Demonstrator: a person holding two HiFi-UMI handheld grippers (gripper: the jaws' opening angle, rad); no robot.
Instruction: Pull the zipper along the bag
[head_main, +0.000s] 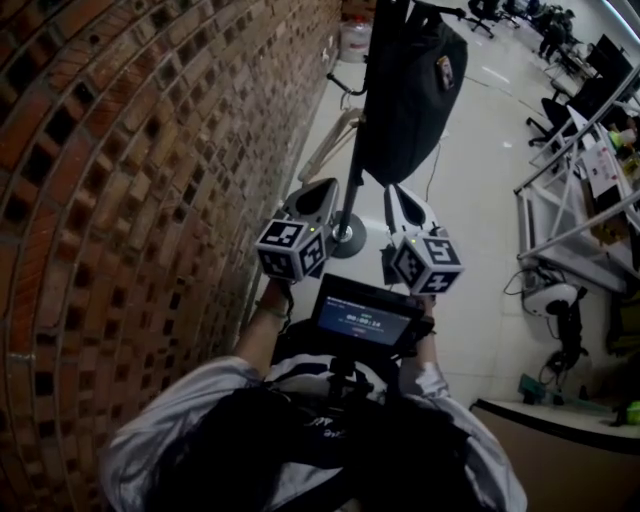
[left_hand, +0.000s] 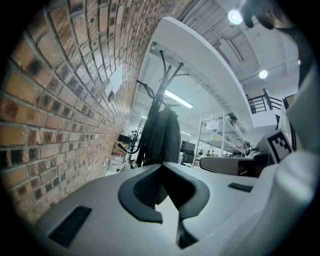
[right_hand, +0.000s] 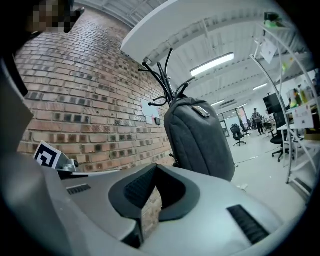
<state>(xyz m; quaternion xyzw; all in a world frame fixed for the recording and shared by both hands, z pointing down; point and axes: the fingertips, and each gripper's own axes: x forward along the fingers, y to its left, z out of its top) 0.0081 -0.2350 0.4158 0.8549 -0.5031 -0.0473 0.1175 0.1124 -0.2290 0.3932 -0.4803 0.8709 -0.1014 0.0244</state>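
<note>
Both grippers sat side by side in the middle of the head view, the left gripper (head_main: 322, 192) and the right gripper (head_main: 398, 198) aimed up-frame at the dark bag (head_main: 410, 90). The bag hung from a coat stand (head_main: 352, 195) beside the brick wall (head_main: 150, 150). That was probably so it dangled free and one gripper could run its zipper while the other steadied the fabric. Each gripper's jaws were pressed together at the tips with nothing between them, which suggested an approach rather than a grasp. In both gripper views the bag stood above and beyond the closed tips, well apart from them, and slightly right of centre in the right gripper view. The zipper pull could not be made out.
</note>
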